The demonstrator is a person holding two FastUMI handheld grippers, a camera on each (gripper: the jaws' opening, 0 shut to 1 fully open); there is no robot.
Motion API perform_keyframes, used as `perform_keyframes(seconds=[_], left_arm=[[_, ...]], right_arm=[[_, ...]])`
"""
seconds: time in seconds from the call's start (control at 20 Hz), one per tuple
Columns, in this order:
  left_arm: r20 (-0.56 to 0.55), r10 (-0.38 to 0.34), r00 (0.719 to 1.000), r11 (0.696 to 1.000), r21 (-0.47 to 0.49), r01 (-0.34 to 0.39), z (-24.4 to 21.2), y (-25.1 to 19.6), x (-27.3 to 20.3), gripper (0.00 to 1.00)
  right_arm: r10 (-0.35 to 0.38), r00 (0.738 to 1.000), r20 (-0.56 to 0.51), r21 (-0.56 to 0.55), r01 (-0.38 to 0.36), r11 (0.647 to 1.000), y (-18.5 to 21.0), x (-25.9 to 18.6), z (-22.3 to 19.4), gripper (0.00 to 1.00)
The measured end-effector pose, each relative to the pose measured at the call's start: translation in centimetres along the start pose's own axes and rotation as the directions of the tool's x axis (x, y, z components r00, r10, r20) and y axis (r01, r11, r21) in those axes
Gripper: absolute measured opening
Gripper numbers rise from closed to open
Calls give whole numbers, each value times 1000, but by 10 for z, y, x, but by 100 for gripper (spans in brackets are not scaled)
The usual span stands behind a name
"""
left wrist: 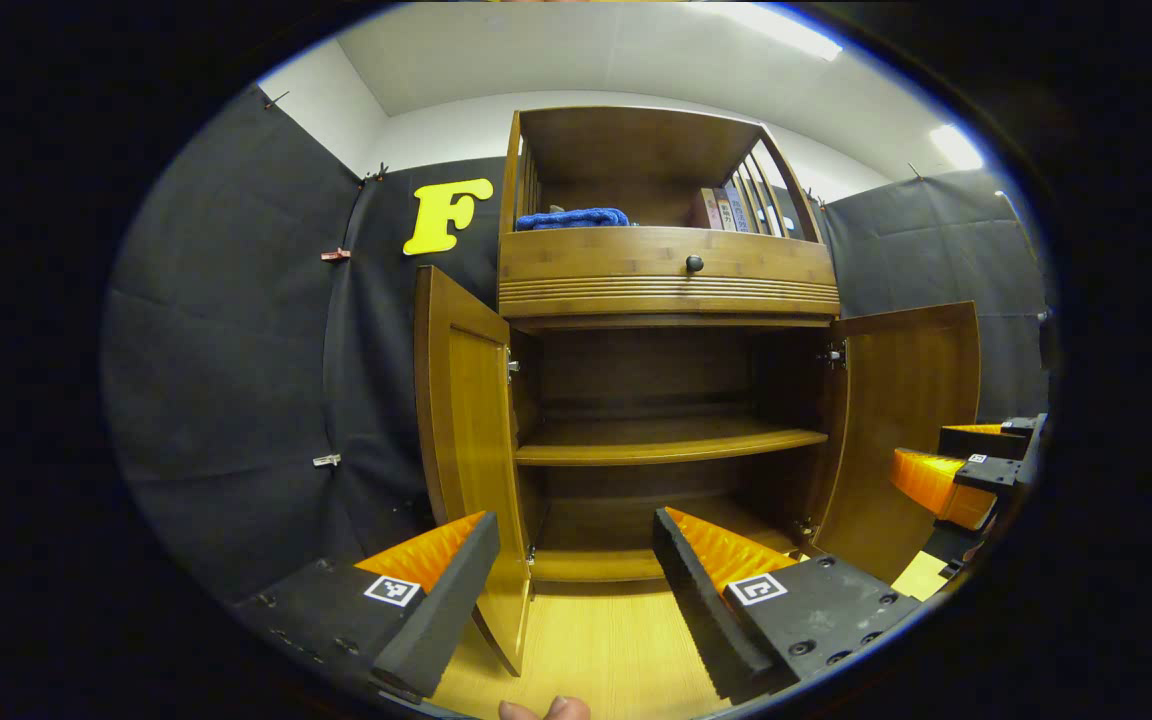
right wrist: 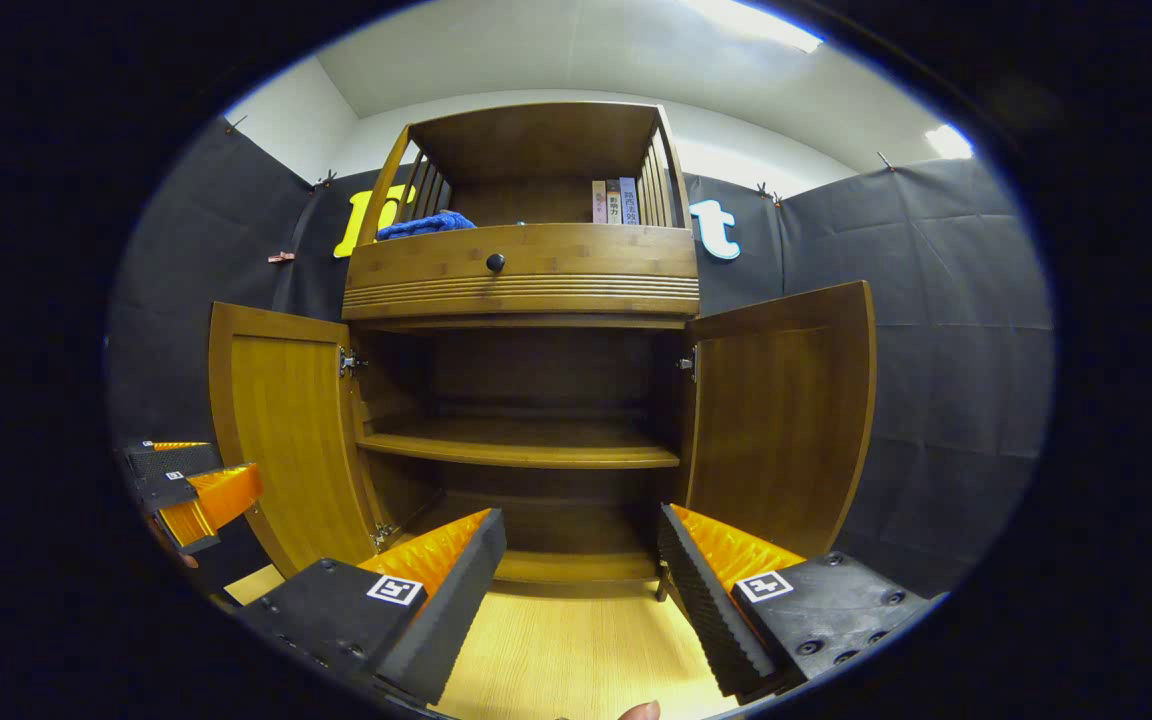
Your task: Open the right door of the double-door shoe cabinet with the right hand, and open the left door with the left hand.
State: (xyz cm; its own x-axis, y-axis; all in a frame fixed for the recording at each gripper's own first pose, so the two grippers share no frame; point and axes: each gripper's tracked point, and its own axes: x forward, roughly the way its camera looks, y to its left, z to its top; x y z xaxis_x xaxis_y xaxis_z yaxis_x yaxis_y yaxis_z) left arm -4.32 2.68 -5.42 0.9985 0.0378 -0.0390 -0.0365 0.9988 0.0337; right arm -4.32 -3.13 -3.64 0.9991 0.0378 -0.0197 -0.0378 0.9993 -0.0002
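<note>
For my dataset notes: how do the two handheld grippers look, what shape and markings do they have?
Both look alike. The left gripper and the right gripper each have two wedge-shaped fingers with ribbed inner faces. Each finger sits on a dark speckled block with small screw holes and carries a square black-and-white tag. A bare fingertip shows beneath; no sleeve or cable is visible.

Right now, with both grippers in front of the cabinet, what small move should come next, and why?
Probably just draw both grippers straight back and stop. The left door and right door both stand swung wide, baring the shelf. The left gripper and right gripper have open jaws holding nothing, so no pull seems left.
</note>
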Motion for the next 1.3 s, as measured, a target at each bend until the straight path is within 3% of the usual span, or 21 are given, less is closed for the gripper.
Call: perform_keyframes(seconds=[0.15, 0.4, 1.3], left_arm=[[2, 0, 1000, 1000, -1, 0, 0, 1, 2, 97], [3, -10, 1000, 1000, -2, 10, 1, -2, 2, 97], [-3, -31, 1000, 1000, -1, 31, -2, -6, -6, 96]], right_arm=[[2, 1000, 2, -7, -2, 1000, 0, 0, 0, 100], [5, 1000, 4, -9, -5, 1000, 0, 1, 0, 96], [17, 1000, 8, -26, -17, 1000, 5, -8, 0, 98]])
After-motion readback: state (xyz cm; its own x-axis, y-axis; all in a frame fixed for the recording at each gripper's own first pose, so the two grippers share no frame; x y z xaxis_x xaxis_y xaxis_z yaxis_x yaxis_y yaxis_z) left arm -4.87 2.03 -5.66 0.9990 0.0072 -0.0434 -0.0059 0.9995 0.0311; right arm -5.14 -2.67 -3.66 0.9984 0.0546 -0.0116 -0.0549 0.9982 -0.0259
